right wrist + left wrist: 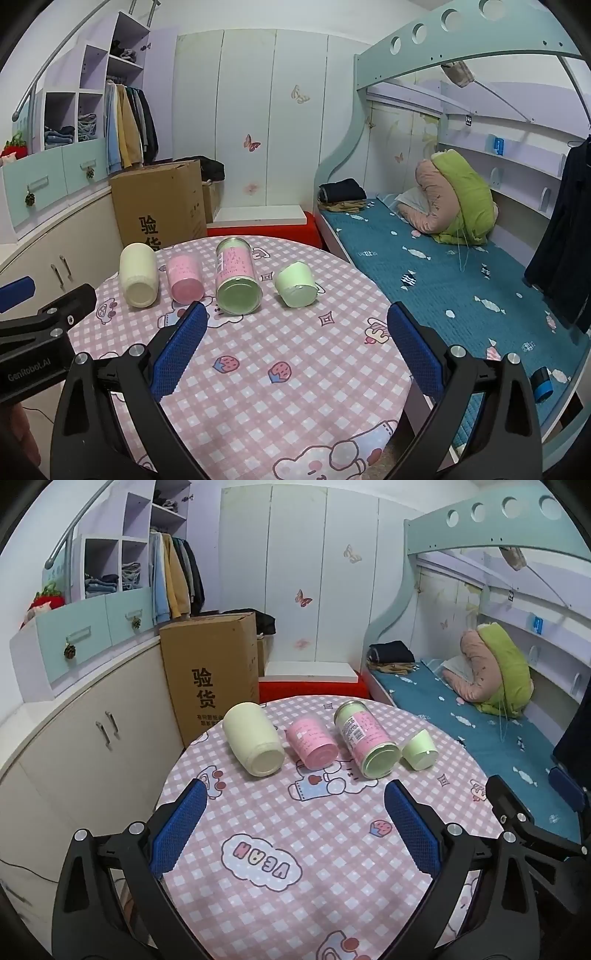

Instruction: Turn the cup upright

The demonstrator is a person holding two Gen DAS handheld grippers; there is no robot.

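Observation:
Four cups lie on their sides in a row on the round table with the pink checked cloth (295,830), bottoms towards me: a cream cup (253,744) (137,273), a short pink cup (312,742) (184,277), a tall clear cup with a pink label and green base (365,742) (236,278), and a small green cup (419,749) (295,283). My left gripper (295,808) is open and empty, short of the row. My right gripper (297,332) is open and empty, near the green cups. Each gripper shows at the edge of the other's view.
A cardboard box (212,672) stands behind the table at the left, beside low cabinets (92,731). A bunk bed with a blue mattress (424,266) runs along the right. A red stool with a white board (314,686) stands behind the table.

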